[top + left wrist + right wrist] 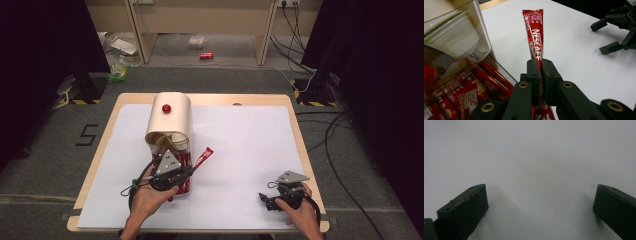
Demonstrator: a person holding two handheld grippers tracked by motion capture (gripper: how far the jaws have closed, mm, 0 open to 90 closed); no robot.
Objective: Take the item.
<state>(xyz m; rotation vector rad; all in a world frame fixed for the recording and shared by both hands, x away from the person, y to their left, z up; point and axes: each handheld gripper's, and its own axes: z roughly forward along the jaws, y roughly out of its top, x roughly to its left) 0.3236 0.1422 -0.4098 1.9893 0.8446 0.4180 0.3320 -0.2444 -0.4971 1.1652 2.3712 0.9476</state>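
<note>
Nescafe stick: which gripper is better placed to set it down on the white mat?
Left. The left gripper is already clamped on the Nescafe stick beside the clear container. The right gripper sits open, apart, over the white mat.

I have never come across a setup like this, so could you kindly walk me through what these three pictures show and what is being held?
A person sits at a table covered with a white sheet and holds a hand-operated two-jaw gripper in each hand; there is no robot arm. The high view looks down from above the person. The other two pictures come from small cameras riding on each gripper, looking along its black jaws.

The left gripper is shut on a red Nescafe coffee stick, lifted beside a clear container that has a cream lid with a red knob and holds more red sachets. The right gripper rests near the table's right side with its jaws wide open and nothing between them, above the bare white sheet.
</note>
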